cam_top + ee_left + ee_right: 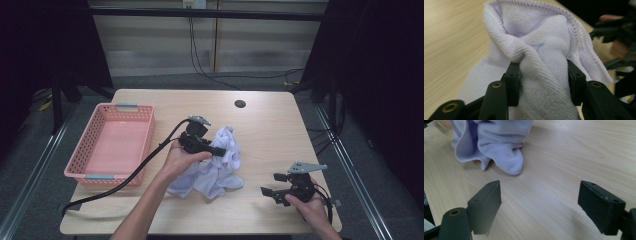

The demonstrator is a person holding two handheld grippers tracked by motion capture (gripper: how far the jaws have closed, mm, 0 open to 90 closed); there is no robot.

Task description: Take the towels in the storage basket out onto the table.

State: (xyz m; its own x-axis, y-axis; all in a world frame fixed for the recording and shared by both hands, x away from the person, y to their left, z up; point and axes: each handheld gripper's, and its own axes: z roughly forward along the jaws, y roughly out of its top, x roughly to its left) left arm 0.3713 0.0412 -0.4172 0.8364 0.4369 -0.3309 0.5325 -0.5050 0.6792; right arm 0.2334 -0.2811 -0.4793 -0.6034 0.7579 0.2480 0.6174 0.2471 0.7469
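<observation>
Pale lilac towel lies crumpled at mid-tabletop, just right of the pink basket; left tongs are clenched on a bunched fold of it, a pad pressed to either side of the cloth. Right tongs released, jaws wide apart with bare wood between them, low over the near right part of the tabletop, near the towel's edge but not touching it.

A lab-style recording booth: a bare wooden table framed by black curtains, metal floor rails and trailing cables.
</observation>
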